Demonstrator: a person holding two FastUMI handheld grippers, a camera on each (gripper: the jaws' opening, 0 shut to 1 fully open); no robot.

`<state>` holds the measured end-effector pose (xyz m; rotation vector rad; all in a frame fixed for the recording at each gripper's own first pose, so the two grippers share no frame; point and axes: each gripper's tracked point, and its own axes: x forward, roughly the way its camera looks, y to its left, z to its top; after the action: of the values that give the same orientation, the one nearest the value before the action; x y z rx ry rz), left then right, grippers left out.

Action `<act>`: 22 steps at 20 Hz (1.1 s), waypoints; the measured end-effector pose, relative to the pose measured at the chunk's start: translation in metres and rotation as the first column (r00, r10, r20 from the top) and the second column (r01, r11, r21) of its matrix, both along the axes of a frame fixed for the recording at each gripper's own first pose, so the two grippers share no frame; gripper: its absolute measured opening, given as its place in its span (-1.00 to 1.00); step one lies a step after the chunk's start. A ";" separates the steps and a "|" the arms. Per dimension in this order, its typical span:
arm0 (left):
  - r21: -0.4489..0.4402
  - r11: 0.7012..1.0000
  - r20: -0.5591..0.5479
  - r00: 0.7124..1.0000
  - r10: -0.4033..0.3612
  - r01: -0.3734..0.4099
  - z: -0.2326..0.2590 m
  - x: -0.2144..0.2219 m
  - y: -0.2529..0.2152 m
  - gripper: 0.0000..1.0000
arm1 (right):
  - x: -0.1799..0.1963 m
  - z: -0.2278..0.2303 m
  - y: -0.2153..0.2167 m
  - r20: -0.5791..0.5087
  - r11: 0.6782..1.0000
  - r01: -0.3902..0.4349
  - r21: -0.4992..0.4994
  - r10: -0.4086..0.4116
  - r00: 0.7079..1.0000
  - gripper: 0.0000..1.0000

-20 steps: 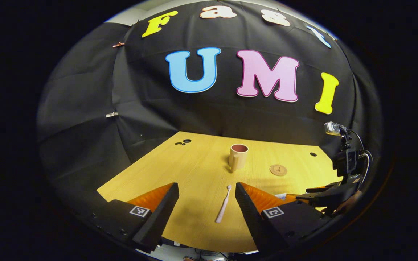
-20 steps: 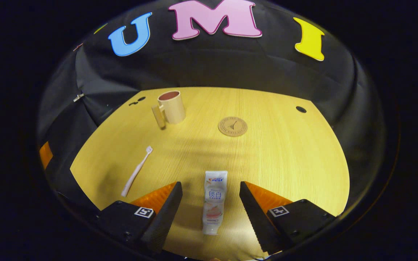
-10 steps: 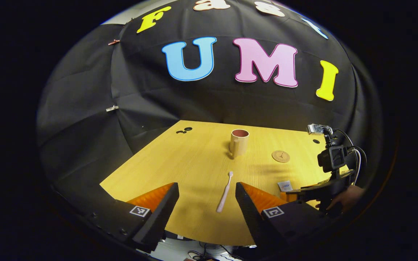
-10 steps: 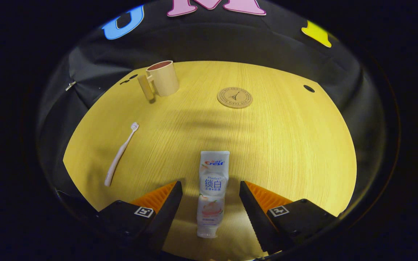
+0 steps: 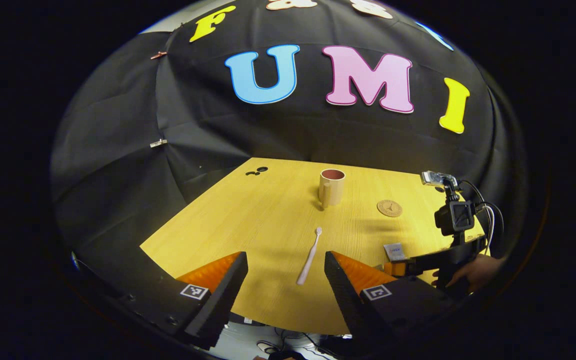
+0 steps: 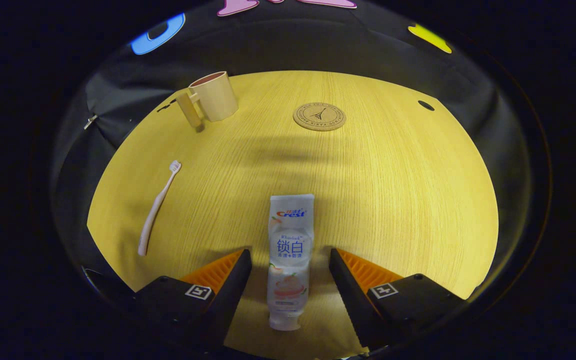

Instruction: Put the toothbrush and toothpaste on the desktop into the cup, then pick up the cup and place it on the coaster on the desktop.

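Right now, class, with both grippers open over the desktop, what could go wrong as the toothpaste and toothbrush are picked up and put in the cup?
1. The toothpaste lies flat between the right gripper fingers; closing may squash or skid it.
2. The thin toothbrush lies flat, so the left gripper could miss it.
3. The cup stands unsupported with its handle toward the toothbrush; a clumsy drop might tip it.

A pale pink toothbrush [image 6: 157, 209] and a white toothpaste tube [image 6: 288, 260] lie flat on the wooden desktop [image 6: 393, 190]. A beige handled cup [image 6: 212, 96] stands upright, apart from the round cork coaster [image 6: 319, 116].
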<state>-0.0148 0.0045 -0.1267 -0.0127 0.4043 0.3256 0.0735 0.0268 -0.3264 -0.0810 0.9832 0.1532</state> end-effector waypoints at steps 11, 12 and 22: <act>-0.037 0.995 0.043 0.994 -0.097 0.098 0.005 0.007 0.023 0.98 | 0.004 -0.004 0.004 -0.094 0.993 0.076 -0.087 -0.084 0.992 0.07; -0.044 0.994 0.045 0.994 -0.096 0.098 0.003 0.005 0.028 0.98 | 0.004 -0.003 0.005 -0.117 0.993 0.079 -0.083 -0.088 0.989 0.06; -0.100 0.993 0.002 0.998 -0.059 0.058 -0.019 -0.005 0.061 0.96 | 0.000 0.001 0.004 -0.135 0.994 0.058 -0.093 -0.071 0.988 -0.35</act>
<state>-0.0201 0.0657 -0.1454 -0.0985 0.4209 0.2473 0.0740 0.0303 -0.3257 -0.1208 1.1297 0.0562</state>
